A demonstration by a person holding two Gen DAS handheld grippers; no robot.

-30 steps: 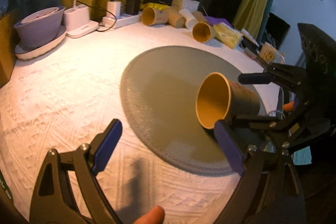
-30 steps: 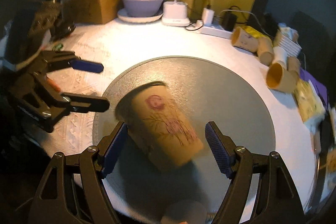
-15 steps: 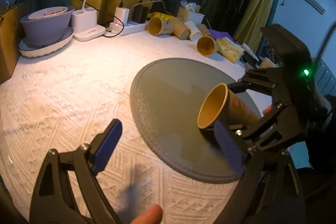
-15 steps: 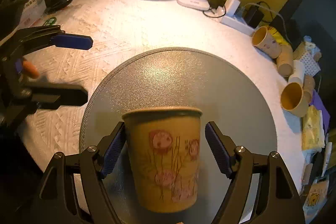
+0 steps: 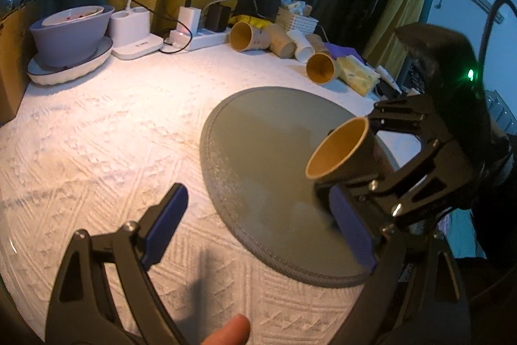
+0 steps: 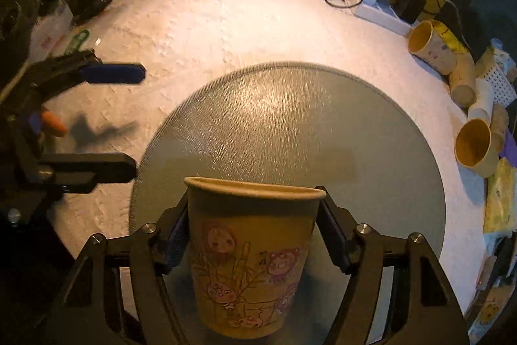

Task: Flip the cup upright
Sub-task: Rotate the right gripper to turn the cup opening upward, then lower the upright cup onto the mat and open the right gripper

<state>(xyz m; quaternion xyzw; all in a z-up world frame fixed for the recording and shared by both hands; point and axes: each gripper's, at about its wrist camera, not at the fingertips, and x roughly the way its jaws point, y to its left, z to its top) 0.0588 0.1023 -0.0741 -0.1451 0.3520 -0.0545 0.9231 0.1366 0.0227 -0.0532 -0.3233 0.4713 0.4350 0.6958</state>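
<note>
Left hand-held gripper point(image 5: 258, 227) is hovering spread and empty over the counter point(image 5: 97, 134); right hand-held gripper point(image 6: 252, 235) is now pinching the paper cup point(image 6: 252, 257), tipped nearer upright than before, above the round grey mat point(image 6: 290, 125).

Right gripper point(image 6: 253, 243): both blue-padded fingers pressed against opposite sides of the cup point(image 6: 250, 257), just below its rim; grip closed on the cup wall.
Right gripper orientation: in the left wrist view, its black frame point(image 5: 429, 164) stands at the right of the scene, fingers pointing left, cup mouth tilted up and to the left.
Left gripper point(image 5: 258, 225): fingers spread wide apart, nothing between the pads; positioned at the near left of the scene.
Left gripper in right wrist view: fingers point(image 6: 111, 74) extend rightward from the left edge, one above the other, apart from the cup.
Hand: one fingertip point(image 5: 231, 330) visible at the near edge, below the left gripper.
</note>
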